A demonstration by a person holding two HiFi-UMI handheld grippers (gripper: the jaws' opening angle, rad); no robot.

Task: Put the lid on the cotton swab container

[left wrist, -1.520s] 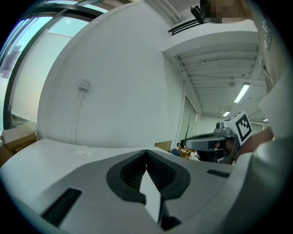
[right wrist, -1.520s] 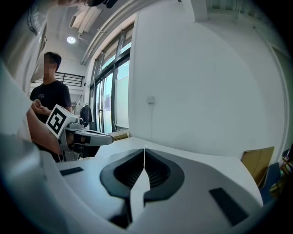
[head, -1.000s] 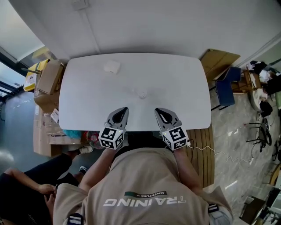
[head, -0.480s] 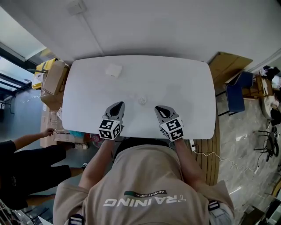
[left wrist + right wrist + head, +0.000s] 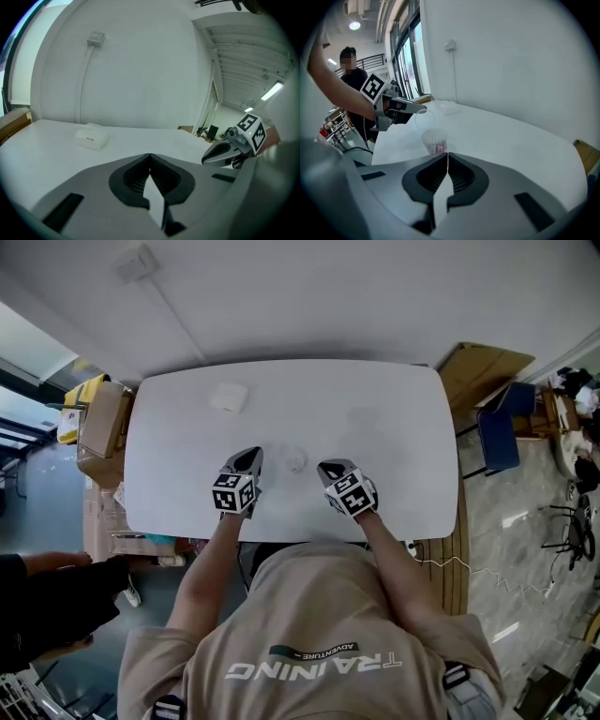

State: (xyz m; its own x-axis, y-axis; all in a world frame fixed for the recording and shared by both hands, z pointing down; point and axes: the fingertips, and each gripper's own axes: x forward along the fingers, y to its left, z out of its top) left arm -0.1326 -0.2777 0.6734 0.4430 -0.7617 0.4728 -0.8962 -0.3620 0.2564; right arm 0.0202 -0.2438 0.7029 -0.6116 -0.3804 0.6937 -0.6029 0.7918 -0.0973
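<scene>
The cotton swab container [image 5: 435, 141], a small open cup full of white swabs, stands on the white table [image 5: 375, 418] between my two grippers; it is also in the head view [image 5: 296, 461]. A clear round lid [image 5: 424, 120] shows just behind it, close to the left gripper's tip; how it rests is unclear. My left gripper [image 5: 251, 455] sits left of the container, jaws shut and empty [image 5: 150, 155]. My right gripper [image 5: 325, 467] sits right of it, also shut with nothing held [image 5: 447, 154].
A small white box [image 5: 229, 397] lies at the table's far left, seen ahead of the left gripper [image 5: 92, 138]. Cardboard boxes [image 5: 101, 423] stand off the left edge, a blue chair [image 5: 495, 439] off the right. A person's dark sleeve [image 5: 56, 601] is at lower left.
Both grippers have moved forward from the table's near edge and now flank the container. The person at the left has shifted.
</scene>
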